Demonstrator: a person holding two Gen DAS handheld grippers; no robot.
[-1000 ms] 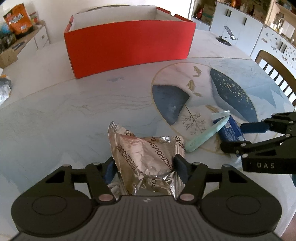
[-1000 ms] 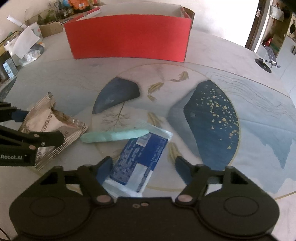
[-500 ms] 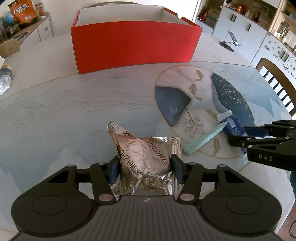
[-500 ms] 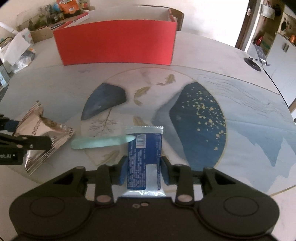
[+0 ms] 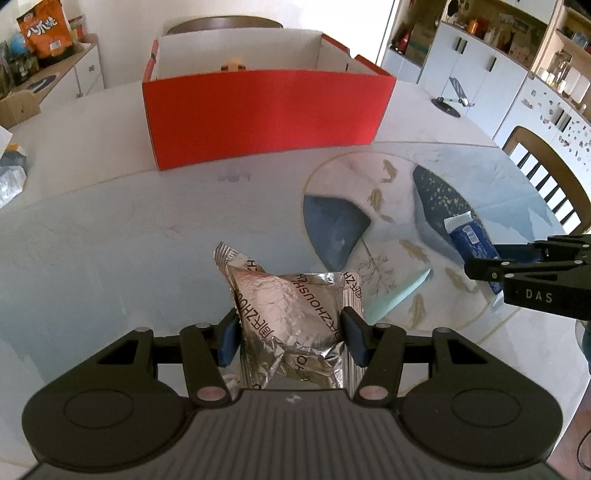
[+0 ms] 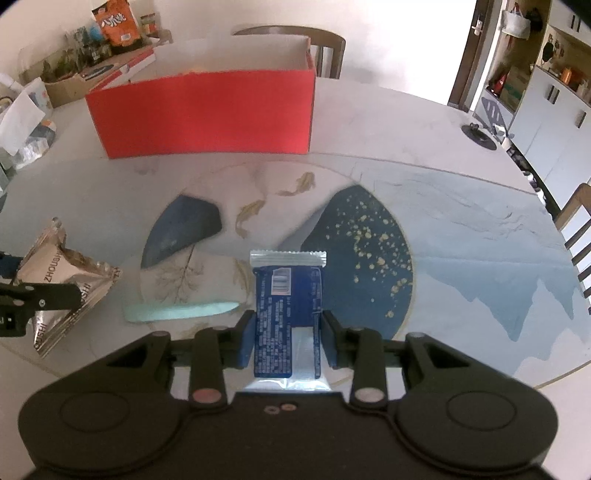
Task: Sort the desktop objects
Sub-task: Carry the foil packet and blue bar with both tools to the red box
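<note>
A domestic dining room. A round tabletop [image 6: 461,206] with a painted fish-and-mountain pattern is ringed by wooden dining chairs [image 5: 550,177], one more standing behind a red cardboard box [image 6: 207,110]. White cabinets with open shelves [image 5: 491,62] hold bottles, jars and boxes along the right wall. A low sideboard [image 5: 77,70] at the left carries an orange snack bag [image 5: 44,31], a small globe and other household clutter. A phone stand [image 5: 450,99] sits near the tabletop's far edge, and a doorway opens at the right.
</note>
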